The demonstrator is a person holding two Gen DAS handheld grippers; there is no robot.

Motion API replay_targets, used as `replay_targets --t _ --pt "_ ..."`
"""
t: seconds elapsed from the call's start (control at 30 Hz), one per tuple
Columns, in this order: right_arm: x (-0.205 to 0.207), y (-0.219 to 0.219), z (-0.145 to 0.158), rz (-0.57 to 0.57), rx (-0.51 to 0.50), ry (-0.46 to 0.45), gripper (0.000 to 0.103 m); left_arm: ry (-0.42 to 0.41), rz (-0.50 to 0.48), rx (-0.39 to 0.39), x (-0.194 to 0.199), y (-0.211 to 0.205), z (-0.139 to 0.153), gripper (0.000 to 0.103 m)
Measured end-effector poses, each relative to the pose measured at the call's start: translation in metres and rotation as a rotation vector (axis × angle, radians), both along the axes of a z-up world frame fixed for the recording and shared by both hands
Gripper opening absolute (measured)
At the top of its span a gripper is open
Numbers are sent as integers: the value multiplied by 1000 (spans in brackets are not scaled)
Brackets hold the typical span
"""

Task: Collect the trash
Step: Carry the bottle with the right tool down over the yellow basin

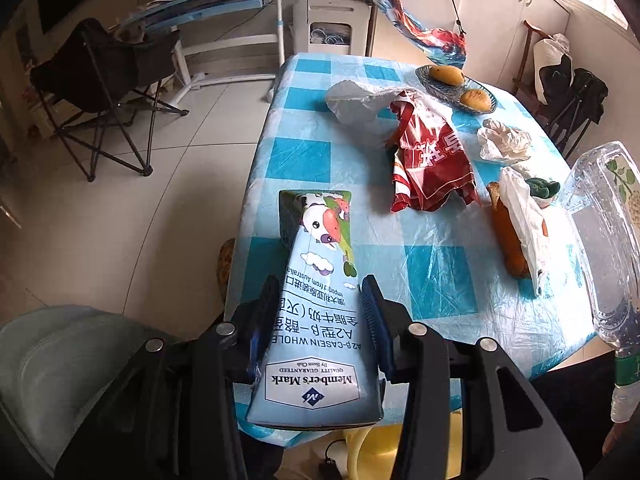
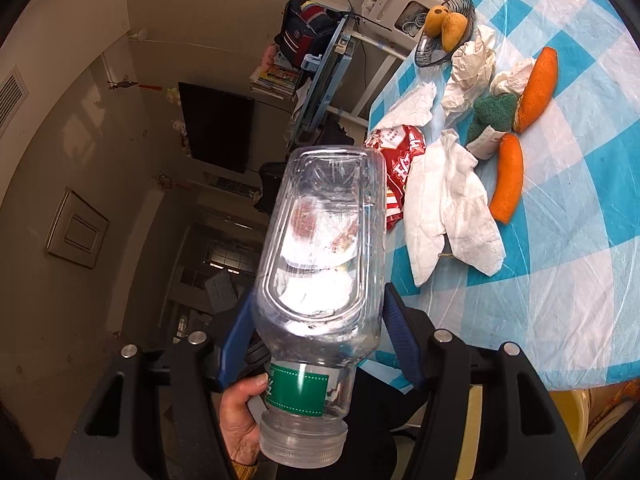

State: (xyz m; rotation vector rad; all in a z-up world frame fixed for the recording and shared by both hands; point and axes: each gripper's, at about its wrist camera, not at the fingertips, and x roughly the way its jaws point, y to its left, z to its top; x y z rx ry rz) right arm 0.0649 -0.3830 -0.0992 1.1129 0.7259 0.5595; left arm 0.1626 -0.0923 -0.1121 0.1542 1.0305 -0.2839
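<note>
A: Left wrist view: left gripper (image 1: 320, 312) is clamping the carton (image 1: 316, 320) over the near table (image 1: 460, 300) edge; right gripper (image 2: 316, 344) is gripping the bottle (image 2: 320, 248), cap end nearest the camera.

B: Advising: keep both squeezes steady; carton walls may be buckling.

A: Right wrist view alone is showing a hand (image 2: 244, 420); the left alone is showing a folding chair (image 1: 100, 92).
</note>
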Motion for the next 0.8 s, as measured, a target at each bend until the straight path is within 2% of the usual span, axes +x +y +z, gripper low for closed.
replay_targets --t 0.07,0.13,0.27,0.37,0.5,0.8 --pt "-6 6 -3 13 -18 15 61 20 8 39 -2 0 -17 42" --pt "-10 10 -8 24 -31 32 61 -15 19 49 -3 0 -19 44" --pt "-16 19 -17 46 -45 68 61 -47 47 -10 -3 7 -11 40" --pt "-22 26 -21 69 -52 89 61 -102 37 -29 -12 8 5 40" --pt "-28 39 -27 108 -87 129 61 -138 49 -92 -19 17 25 40" --pt "-35 54 -47 188 -292 265 60 -145 59 -186 -39 30 44 40"
